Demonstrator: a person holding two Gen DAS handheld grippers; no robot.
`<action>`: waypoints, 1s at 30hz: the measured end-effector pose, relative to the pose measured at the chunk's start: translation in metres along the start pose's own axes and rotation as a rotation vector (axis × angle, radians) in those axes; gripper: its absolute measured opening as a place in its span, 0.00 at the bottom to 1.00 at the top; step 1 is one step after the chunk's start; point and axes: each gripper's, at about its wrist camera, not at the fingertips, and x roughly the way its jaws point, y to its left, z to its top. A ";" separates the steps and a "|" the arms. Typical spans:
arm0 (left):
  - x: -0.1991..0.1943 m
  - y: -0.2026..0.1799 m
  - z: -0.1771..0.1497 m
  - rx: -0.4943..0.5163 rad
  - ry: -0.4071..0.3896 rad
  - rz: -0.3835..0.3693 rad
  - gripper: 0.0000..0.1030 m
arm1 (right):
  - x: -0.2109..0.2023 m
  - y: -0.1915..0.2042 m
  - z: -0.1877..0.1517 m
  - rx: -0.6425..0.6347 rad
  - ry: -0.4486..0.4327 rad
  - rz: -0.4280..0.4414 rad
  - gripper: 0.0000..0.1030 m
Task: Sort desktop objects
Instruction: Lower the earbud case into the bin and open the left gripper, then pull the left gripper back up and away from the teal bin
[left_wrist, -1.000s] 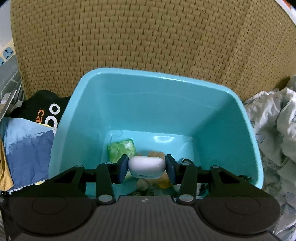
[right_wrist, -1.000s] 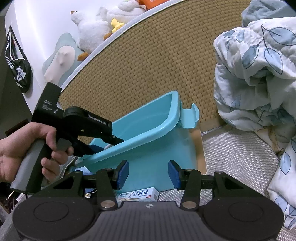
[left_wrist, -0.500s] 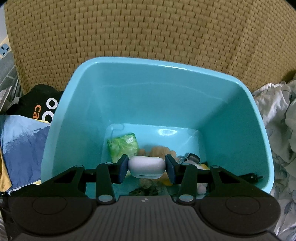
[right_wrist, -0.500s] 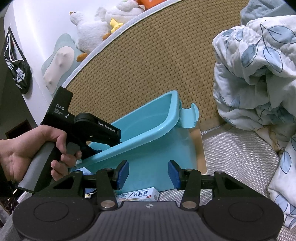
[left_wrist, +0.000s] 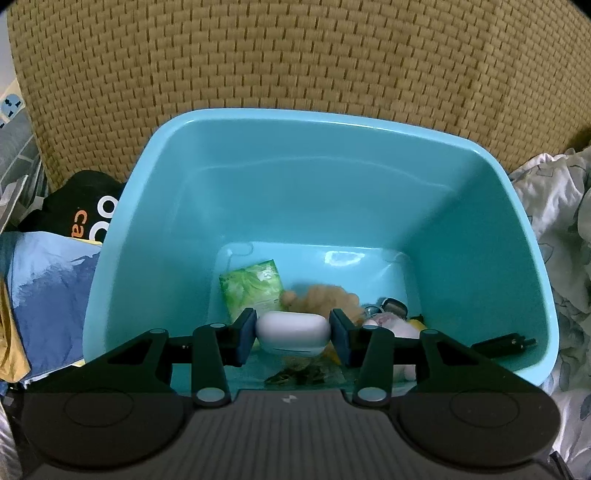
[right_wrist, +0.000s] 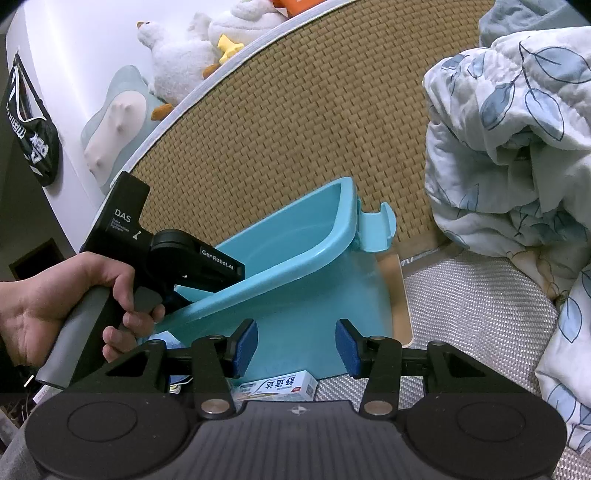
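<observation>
My left gripper (left_wrist: 293, 334) is shut on a white earbud case (left_wrist: 293, 332) and holds it over the near rim of a turquoise plastic bin (left_wrist: 332, 177). In the bin lie a green packet (left_wrist: 253, 288), an orange fluffy thing (left_wrist: 325, 297), keys (left_wrist: 391, 308) and a pale plush toy (left_wrist: 397, 328). My right gripper (right_wrist: 295, 347) is open and empty beside the bin (right_wrist: 295, 273), above a small white and blue box (right_wrist: 280, 386). The left gripper's body (right_wrist: 162, 254) shows there, reaching into the bin.
A woven tan headboard (left_wrist: 295, 55) stands behind the bin. A crumpled leaf-print quilt (right_wrist: 517, 129) lies to the right. Black and blue clothes (left_wrist: 48, 251) lie left of the bin. A black cable (left_wrist: 502, 341) lies on the bin's right rim. Plush toys (right_wrist: 184, 55) sit on the headboard.
My left gripper has moved forward over the bin with the case in it, so more of the bin's floor shows. The right gripper has stayed still and open.
</observation>
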 end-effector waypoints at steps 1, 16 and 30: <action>0.000 0.000 0.000 0.000 -0.003 0.004 0.46 | 0.000 0.000 0.000 0.000 -0.001 0.000 0.50; -0.011 -0.001 -0.001 0.019 -0.045 0.027 0.47 | 0.002 0.000 -0.002 0.002 0.001 -0.006 0.50; -0.108 -0.047 -0.034 0.142 -0.356 0.032 0.47 | 0.005 0.000 -0.005 -0.011 0.007 -0.015 0.50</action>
